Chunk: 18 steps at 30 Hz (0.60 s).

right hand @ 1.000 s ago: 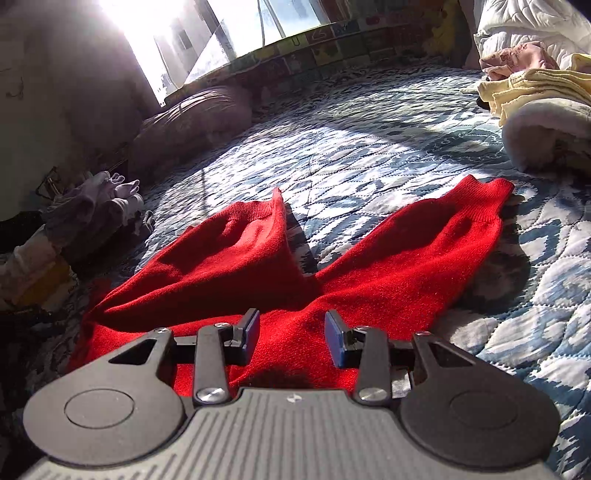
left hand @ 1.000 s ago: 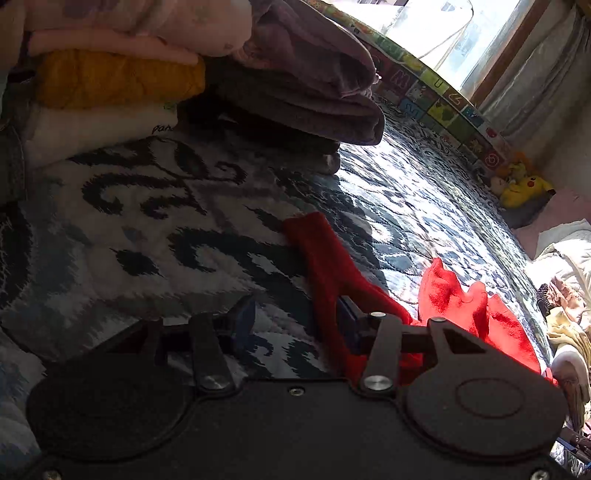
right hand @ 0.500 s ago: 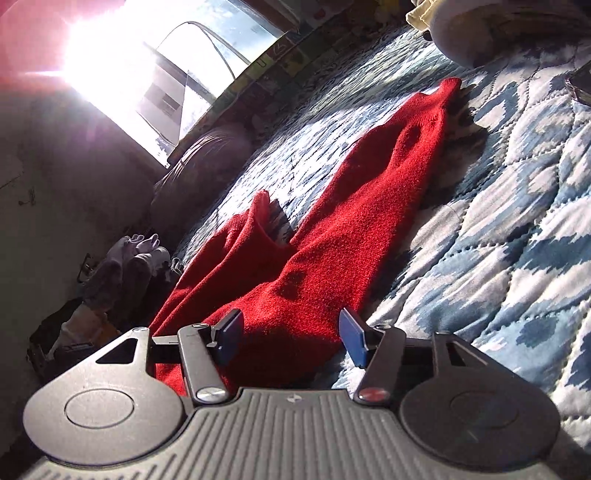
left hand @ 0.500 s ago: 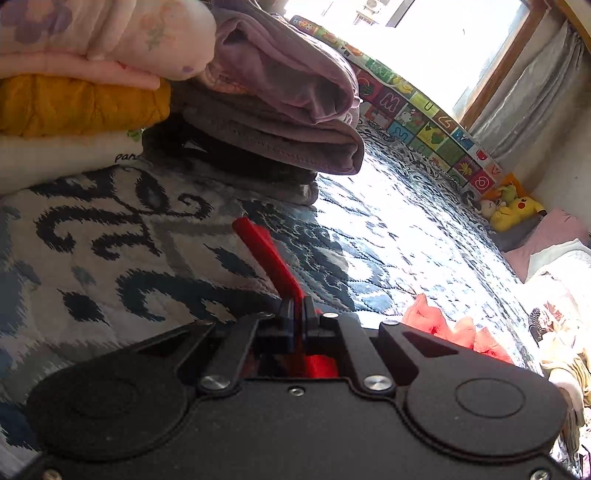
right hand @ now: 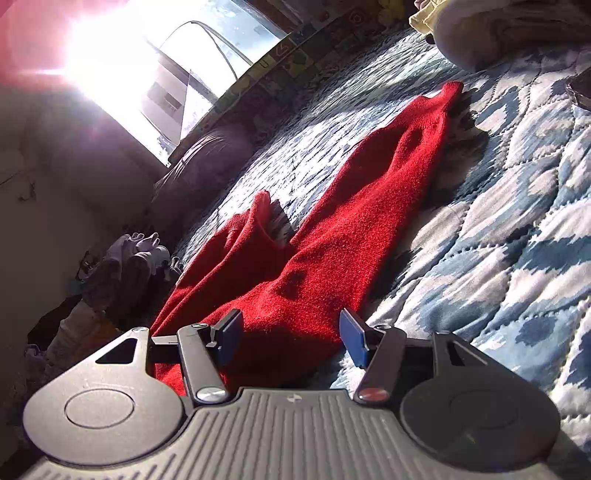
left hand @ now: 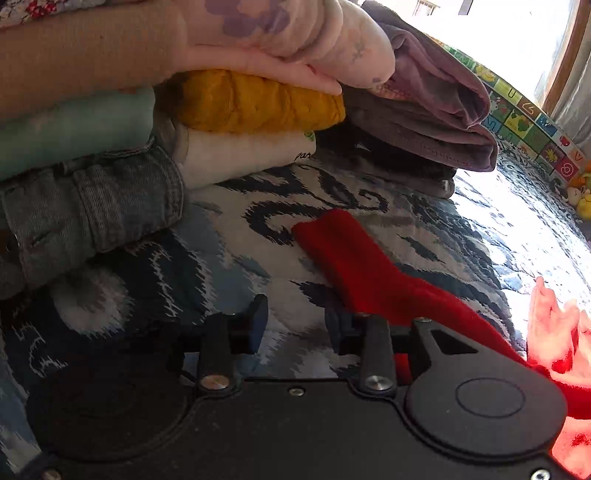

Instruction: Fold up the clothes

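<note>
A red knit garment (right hand: 332,236) lies spread on the blue and white patterned quilt (right hand: 517,229), one long sleeve reaching toward the upper right. My right gripper (right hand: 291,338) is open just above the garment's near part, nothing between its fingers. In the left wrist view another red sleeve (left hand: 354,266) lies flat on the quilt (left hand: 229,236), its cuff pointing toward the stacked clothes. My left gripper (left hand: 295,325) is open, with the sleeve passing beside and under its right finger.
A stack of folded clothes (left hand: 258,99) stands close ahead of the left gripper, with folded denim (left hand: 92,206) at left and purple-grey folded items (left hand: 436,110). A sunlit window (right hand: 122,70) glares. More clothes (right hand: 122,266) lie at left; a pale pile (right hand: 491,29) is upper right.
My left gripper was shut on the red sleeve half a second ago; it has let go and stands open, the sleeve lying flat. The right gripper stays open, slightly nearer the garment.
</note>
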{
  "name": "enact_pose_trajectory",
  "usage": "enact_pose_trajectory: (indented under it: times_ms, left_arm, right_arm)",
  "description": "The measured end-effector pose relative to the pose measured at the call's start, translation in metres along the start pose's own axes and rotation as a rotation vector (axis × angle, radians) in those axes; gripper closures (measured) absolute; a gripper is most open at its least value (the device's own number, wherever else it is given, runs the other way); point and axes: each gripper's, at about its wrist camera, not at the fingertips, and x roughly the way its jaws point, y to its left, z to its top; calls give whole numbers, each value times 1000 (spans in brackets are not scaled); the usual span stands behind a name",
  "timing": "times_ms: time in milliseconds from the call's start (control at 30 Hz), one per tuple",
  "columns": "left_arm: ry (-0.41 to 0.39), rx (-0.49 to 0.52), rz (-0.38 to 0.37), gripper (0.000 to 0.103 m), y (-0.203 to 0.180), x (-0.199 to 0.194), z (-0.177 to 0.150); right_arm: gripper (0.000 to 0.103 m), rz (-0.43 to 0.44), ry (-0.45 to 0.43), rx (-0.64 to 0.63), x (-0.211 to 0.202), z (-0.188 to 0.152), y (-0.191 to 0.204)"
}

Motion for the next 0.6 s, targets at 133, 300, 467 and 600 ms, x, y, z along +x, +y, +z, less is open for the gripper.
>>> enact_pose_trajectory:
  times_ms: [133, 300, 467, 600]
  left_arm:
    - [6, -80, -85, 58, -2, -3, -4]
    - [20, -126, -57, 61, -17, 32, 16]
    - [-103, 115, -131, 101, -49, 31, 41]
    - [-97, 212, -79, 79, -53, 42, 47]
  right_arm:
    - [46, -2, 0, 8, 0, 0, 1]
    - [44, -20, 12, 16, -3, 0, 5]
    - [43, -27, 16, -5, -2, -2, 6]
    - [40, -31, 19, -36, -1, -3, 9]
